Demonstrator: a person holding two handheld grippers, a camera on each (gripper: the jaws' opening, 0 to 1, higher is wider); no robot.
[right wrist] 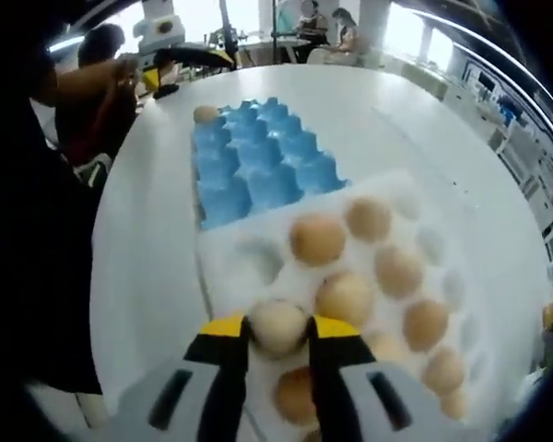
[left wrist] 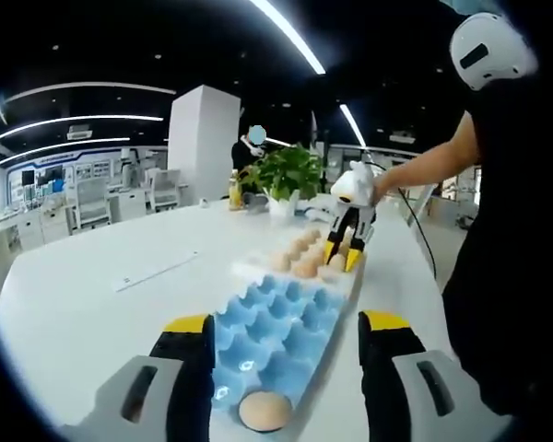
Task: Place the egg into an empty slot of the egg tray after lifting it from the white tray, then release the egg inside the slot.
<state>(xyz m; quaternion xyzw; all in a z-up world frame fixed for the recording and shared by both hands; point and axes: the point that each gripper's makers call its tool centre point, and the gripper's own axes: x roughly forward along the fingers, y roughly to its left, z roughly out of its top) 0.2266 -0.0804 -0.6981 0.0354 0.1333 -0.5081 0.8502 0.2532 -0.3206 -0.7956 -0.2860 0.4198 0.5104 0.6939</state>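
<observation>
Jaws of your left gripper (left wrist: 283,343) stand spread wide, holding nothing — between them runs the blue egg tray (left wrist: 275,324), with one brown egg (left wrist: 263,411) seated in the slot closest to the fingertips. Beyond the blue tray's far end sits the white tray (right wrist: 258,258). Over it your right gripper (right wrist: 277,333) pinches a pale egg (right wrist: 277,327) between its yellow tips, just above the white tray's near slots — other eggs lie ahead and to its right.
</observation>
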